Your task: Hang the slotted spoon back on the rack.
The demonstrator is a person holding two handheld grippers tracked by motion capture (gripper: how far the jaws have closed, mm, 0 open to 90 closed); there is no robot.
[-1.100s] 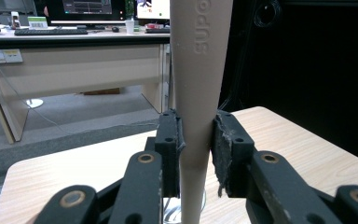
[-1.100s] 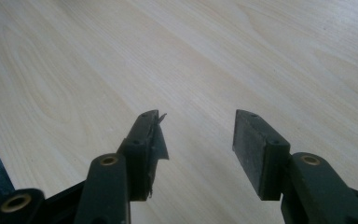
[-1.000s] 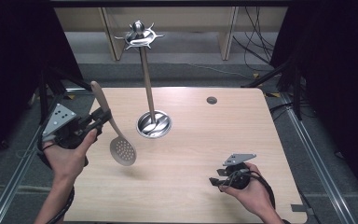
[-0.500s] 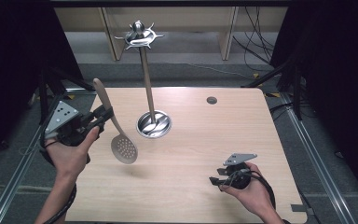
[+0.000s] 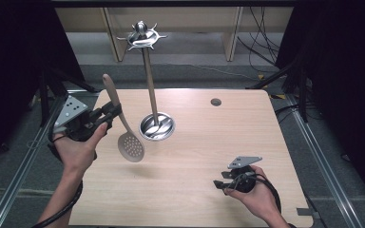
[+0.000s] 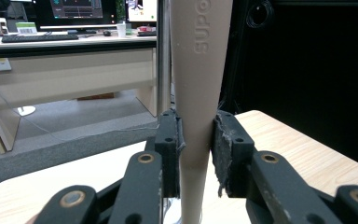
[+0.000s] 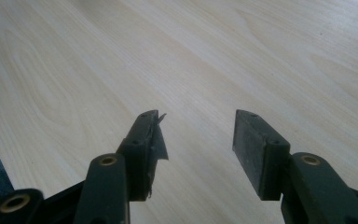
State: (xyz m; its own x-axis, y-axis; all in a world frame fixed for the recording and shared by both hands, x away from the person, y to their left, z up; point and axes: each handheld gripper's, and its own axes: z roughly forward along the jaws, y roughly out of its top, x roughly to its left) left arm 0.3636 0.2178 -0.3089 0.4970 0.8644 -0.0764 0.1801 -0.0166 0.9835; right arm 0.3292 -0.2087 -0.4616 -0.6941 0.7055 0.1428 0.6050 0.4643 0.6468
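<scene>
A pale wooden table (image 5: pixel 195 190) stands on grey floor (image 5: pixel 185 57); at twelve o'clock, a beige desk (image 6: pixel 65 70) (monitors on top), darkness flanking both sides.

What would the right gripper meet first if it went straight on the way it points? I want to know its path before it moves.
Most likely the light wooden tabletop: the right gripper, open with nothing between its jaws, points down along bare wood grain. Depth is hard to judge.
</scene>
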